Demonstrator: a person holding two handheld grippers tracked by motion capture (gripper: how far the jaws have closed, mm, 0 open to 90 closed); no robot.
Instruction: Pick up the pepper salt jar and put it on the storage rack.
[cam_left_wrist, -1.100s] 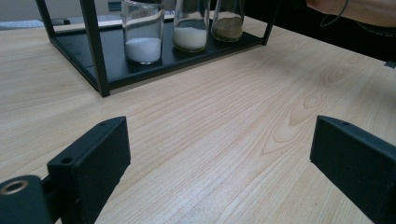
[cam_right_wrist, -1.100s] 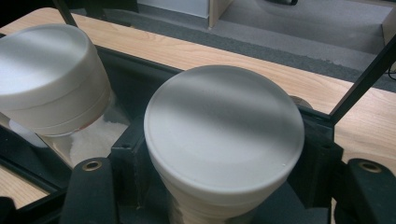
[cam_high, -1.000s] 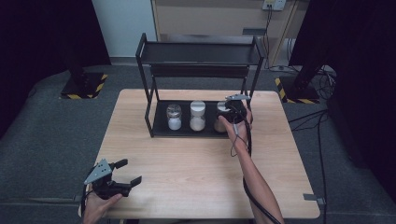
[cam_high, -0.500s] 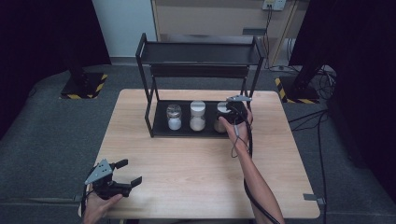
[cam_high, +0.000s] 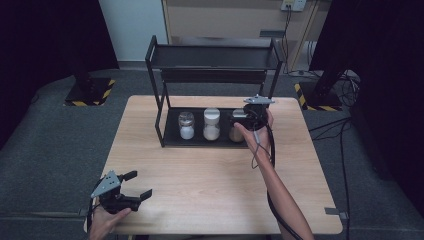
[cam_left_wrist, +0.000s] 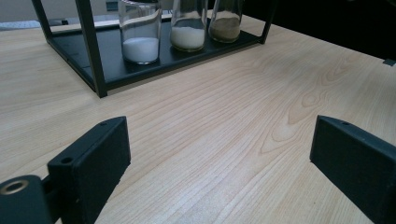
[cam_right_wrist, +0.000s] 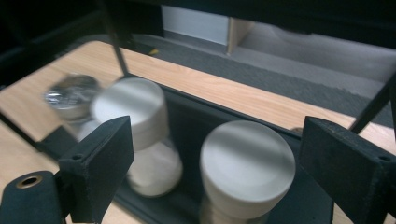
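**Right tool hangs over the brown jar**

Nearest, the left tool (cam_high: 134, 186) sits low over the bare tabletop (cam_high: 215, 175), its jaws spread wide and holding nothing. Farther off, the right tool (cam_high: 239, 119) hovers above the brown jar (cam_right_wrist: 246, 169) on the rack's bottom shelf (cam_high: 172, 135), jaws spread around its lid. It could bump the middle jar (cam_high: 211, 124) close beside it. No words can be read.

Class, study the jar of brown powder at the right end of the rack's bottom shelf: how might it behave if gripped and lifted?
The brown-powder jar looks like clear glass, so probably rigid, smooth and breakable. It is only partly filled, so likely fairly light. Being tall and narrow, it may tip if pushed high up; the open right gripper sits over its lid.
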